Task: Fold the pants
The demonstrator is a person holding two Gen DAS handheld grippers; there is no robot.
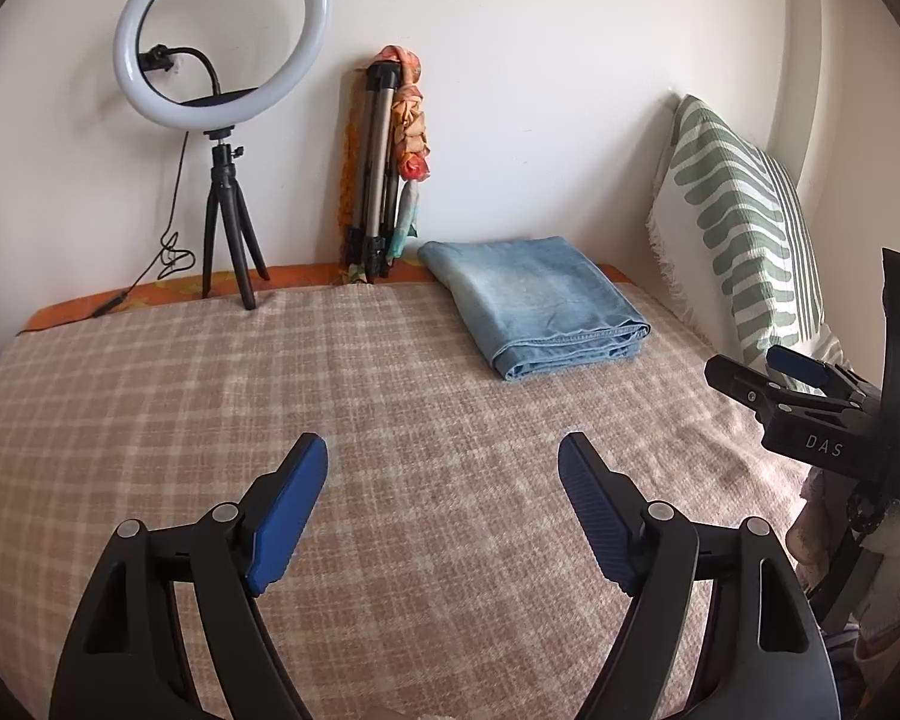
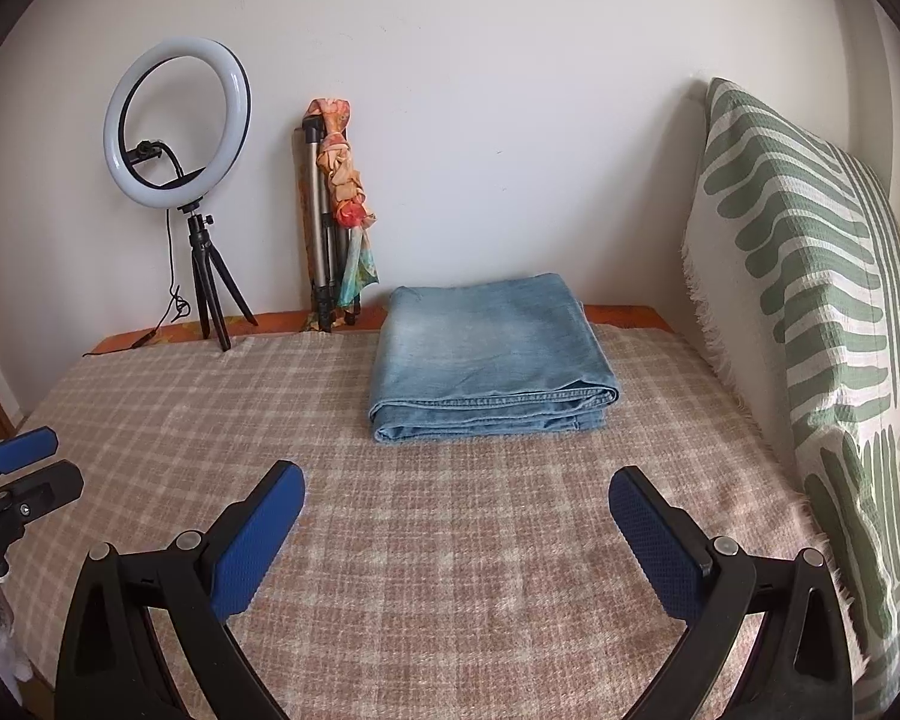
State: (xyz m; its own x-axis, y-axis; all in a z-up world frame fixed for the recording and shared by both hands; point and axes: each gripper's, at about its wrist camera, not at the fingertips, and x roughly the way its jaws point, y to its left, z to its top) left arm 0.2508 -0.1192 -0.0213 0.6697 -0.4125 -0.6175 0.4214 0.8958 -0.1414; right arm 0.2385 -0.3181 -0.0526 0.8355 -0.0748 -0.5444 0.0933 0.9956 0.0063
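Note:
A pair of light blue denim pants (image 1: 534, 306) lies folded into a compact rectangle at the far side of the bed, near the wall; it also shows in the right wrist view (image 2: 492, 360). My left gripper (image 1: 444, 450) is open and empty, held above the checked blanket well short of the pants. My right gripper (image 2: 456, 480) is open and empty too, closer to the pants' near edge. The right gripper also shows at the right edge of the left wrist view (image 1: 768, 369), and the left gripper at the left edge of the right wrist view (image 2: 42, 462).
A beige checked blanket (image 1: 270, 408) covers the bed. A ring light on a small tripod (image 1: 222, 48) and a folded tripod with a scarf (image 1: 384, 168) stand at the back wall. A green-and-white pillow (image 2: 810, 300) leans at the right.

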